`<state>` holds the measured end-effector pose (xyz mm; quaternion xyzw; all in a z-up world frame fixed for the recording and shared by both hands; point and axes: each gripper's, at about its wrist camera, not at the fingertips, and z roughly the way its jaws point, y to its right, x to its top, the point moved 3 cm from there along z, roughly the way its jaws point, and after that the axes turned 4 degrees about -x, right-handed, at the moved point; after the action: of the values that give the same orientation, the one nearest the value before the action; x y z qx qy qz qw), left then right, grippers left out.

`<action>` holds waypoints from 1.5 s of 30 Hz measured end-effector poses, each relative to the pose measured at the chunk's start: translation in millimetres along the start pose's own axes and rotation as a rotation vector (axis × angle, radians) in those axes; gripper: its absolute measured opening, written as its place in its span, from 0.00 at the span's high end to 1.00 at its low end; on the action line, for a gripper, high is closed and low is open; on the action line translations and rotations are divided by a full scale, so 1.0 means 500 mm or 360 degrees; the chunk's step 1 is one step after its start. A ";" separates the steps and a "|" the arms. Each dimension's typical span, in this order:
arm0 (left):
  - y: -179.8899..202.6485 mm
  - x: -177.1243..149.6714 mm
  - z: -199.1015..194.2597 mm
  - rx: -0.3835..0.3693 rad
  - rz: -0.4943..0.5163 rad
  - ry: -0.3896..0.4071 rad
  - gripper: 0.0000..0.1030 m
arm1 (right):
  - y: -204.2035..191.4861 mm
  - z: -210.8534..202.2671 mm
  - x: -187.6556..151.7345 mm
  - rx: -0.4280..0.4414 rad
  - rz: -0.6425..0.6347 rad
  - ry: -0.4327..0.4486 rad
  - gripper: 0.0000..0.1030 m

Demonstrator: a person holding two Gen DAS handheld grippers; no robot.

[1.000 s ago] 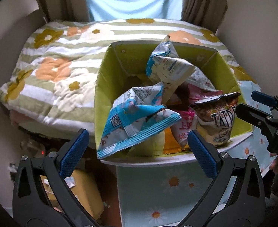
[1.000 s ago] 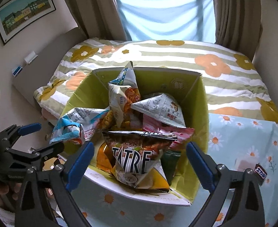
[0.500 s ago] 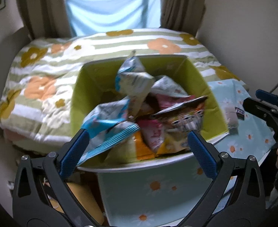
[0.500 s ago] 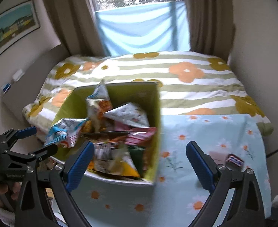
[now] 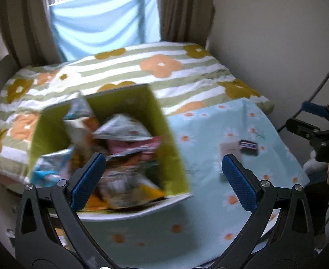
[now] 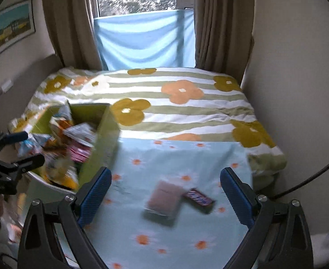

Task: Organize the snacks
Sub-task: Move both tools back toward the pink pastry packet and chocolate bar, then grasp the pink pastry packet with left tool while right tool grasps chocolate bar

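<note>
A green cardboard box [image 5: 171,148] crammed with snack bags [image 5: 124,132] sits at the near left corner of a surface covered by a pale blue daisy-print cloth [image 6: 187,157]. Both views are blurred, so the print on the packets cannot be read. The left gripper [image 5: 162,177] is spread wide open and holds nothing; the box lies just ahead of it, mostly behind its left finger, with the right finger over bare cloth. The right gripper [image 6: 164,192] is also wide open and empty. Ahead of it, between its two fingers and towards the near right part of the surface, lie two loose snacks: a pale pink flat packet [image 6: 163,198] and, just beside it on the right and apparently touching its edge, a dark wrapped chocolate bar [image 6: 198,198]. In the right view the box stands well off to the left of those two snacks, beyond the left finger. A bed with a green-striped flowered quilt [image 6: 164,103] lies behind the surface, under a window with brown curtains [image 6: 220,22].
</note>
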<state>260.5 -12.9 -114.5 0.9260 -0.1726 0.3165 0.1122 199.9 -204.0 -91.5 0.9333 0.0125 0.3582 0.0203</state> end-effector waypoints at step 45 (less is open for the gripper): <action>0.301 -0.079 0.524 -0.0052 0.0108 -0.0632 0.41 | 0.125 0.361 -0.189 0.0367 -0.0734 -0.0376 0.17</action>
<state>315.8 -224.2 -327.3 0.9619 -0.2276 0.1286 0.0801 251.0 -275.1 -285.8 0.9373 0.2627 0.2291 -0.0038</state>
